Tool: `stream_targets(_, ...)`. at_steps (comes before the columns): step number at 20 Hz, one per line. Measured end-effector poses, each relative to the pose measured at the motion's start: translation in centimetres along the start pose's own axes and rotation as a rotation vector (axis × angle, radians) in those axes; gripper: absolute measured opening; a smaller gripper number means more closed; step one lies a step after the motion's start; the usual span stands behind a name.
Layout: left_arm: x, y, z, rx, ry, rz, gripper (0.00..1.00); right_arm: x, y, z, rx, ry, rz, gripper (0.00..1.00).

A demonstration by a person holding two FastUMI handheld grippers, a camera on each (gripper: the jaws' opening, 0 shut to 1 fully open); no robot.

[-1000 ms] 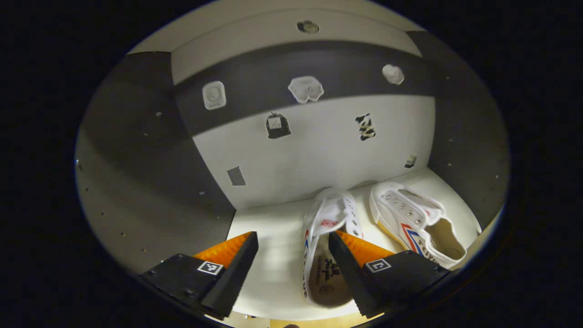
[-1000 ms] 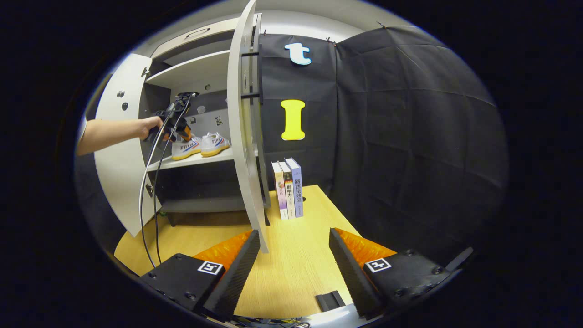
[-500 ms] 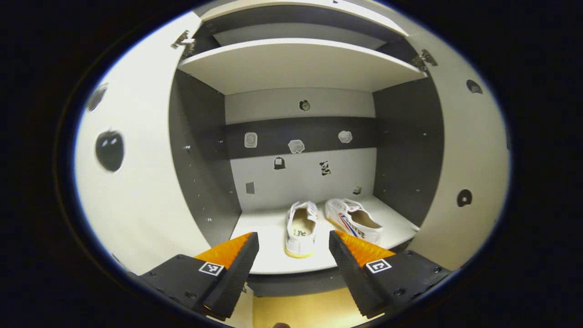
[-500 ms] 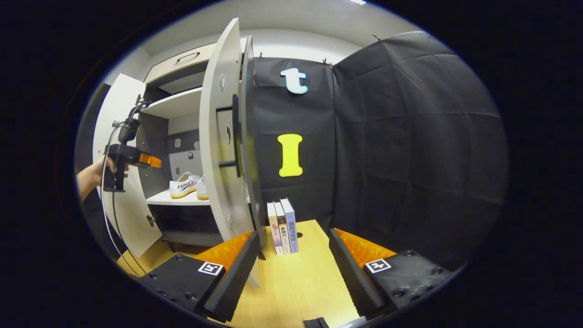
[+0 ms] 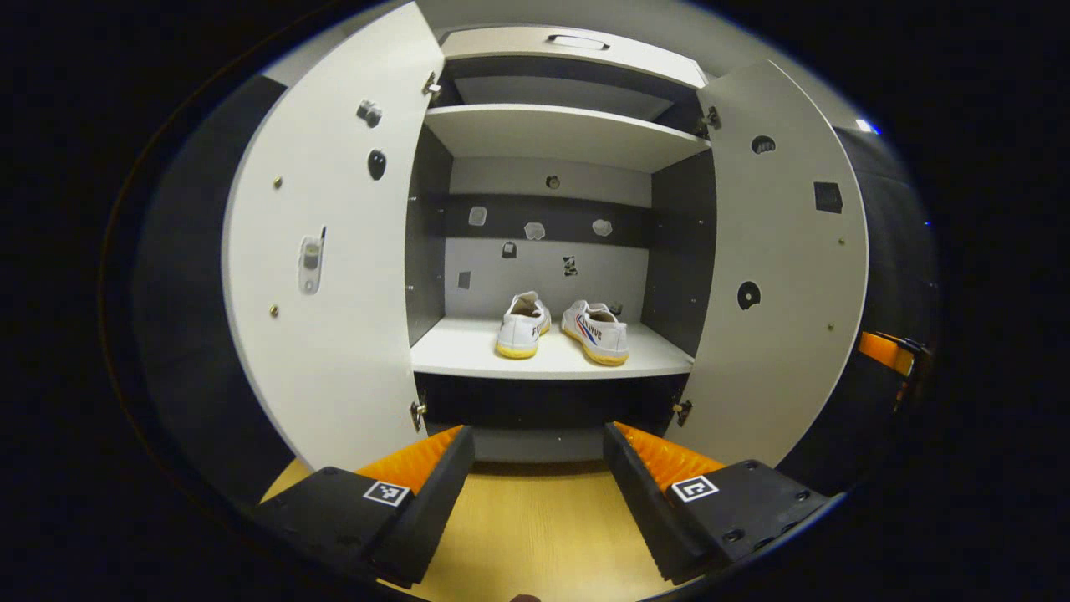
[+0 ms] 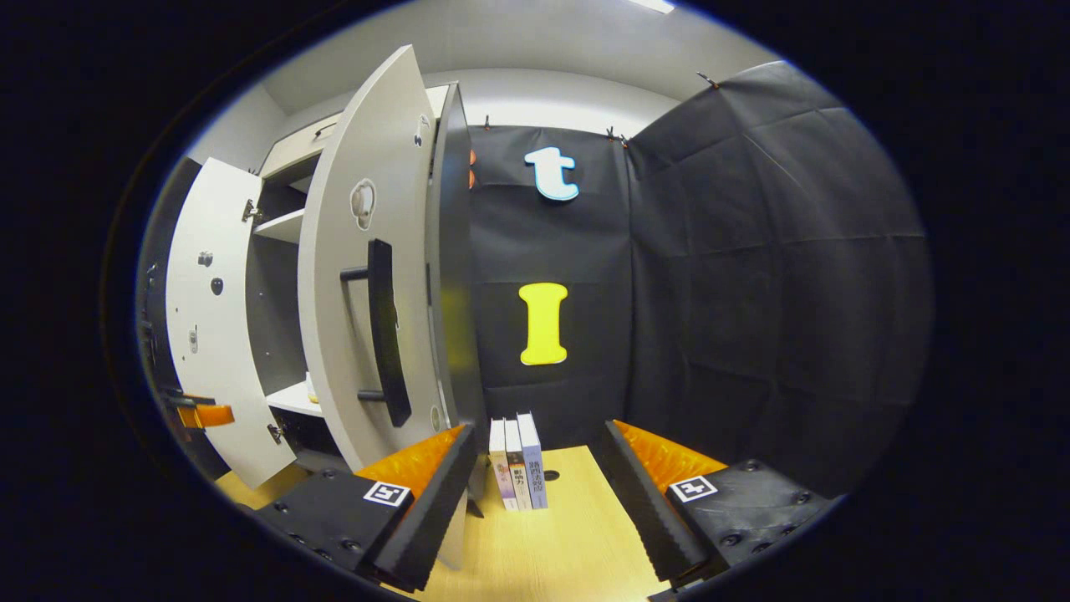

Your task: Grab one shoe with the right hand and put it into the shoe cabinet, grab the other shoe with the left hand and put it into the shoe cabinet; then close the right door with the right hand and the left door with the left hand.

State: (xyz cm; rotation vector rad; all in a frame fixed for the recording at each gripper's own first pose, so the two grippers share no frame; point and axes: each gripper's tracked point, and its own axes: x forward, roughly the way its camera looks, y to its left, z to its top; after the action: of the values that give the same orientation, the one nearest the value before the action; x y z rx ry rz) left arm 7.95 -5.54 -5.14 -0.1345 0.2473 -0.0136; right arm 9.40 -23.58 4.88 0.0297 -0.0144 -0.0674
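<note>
Left gripper point(image 5: 535, 485) spread wide, empty, backed out of cabinet point(image 5: 552, 134); right gripper point(image 6: 535, 493) likewise agape, empty. Both shoes point(image 5: 562, 328) shelved, doors point(image 6: 359, 276) next.

three upright books point(image 6: 519, 461) on wooden bench point(image 6: 552, 543), just right of the open door, black cloth wall point(image 6: 752, 276) behind

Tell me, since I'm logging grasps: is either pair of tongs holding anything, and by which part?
Nothing is held. The left tongs and right tongs are both open and empty; both shoes sit on the cabinet shelf.
</note>
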Motion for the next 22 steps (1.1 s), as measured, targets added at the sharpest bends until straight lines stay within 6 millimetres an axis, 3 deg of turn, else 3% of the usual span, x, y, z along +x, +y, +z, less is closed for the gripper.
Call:
stream_targets(4, -3.3, 1.3, 0.4, -0.091, -0.043, 0.013, 0.96, 3.5, 1.1, 2.6, 0.013, -0.009, 0.063, 1.0)
stream_targets(5, -4.0, 1.9, 0.6, -0.098, -0.049, 0.028, 0.95, 4.1, 1.2, 3.1, 0.03, -0.002, 0.067, 0.96)
stream_targets(8, -5.1, 3.6, 1.2, -0.089, -0.066, 0.07, 0.95, 6.0, 3.2, 4.6, 0.079, 0.005, 0.116, 1.0)
stream_targets(9, -5.3, 4.1, 1.1, -0.086, -0.065, 0.083, 0.95, 6.4, 3.6, 4.9, 0.081, 0.009, 0.118, 0.96)
stream_targets(11, -5.8, 4.4, 1.1, -0.082, -0.064, 0.09, 0.95, 6.6, 3.3, 5.7, 0.058, -0.008, 0.098, 0.95)
stream_targets(16, -6.2, 5.0, 0.5, -0.062, -0.046, 0.085, 0.95, 5.9, 4.0, 5.6, 0.05, -0.004, 0.078, 0.96)
stream_targets(22, -6.6, 6.7, 0.3, -0.081, -0.049, 0.074, 0.95, 5.3, 6.8, 5.4, 0.004, 0.014, 0.075, 0.96)
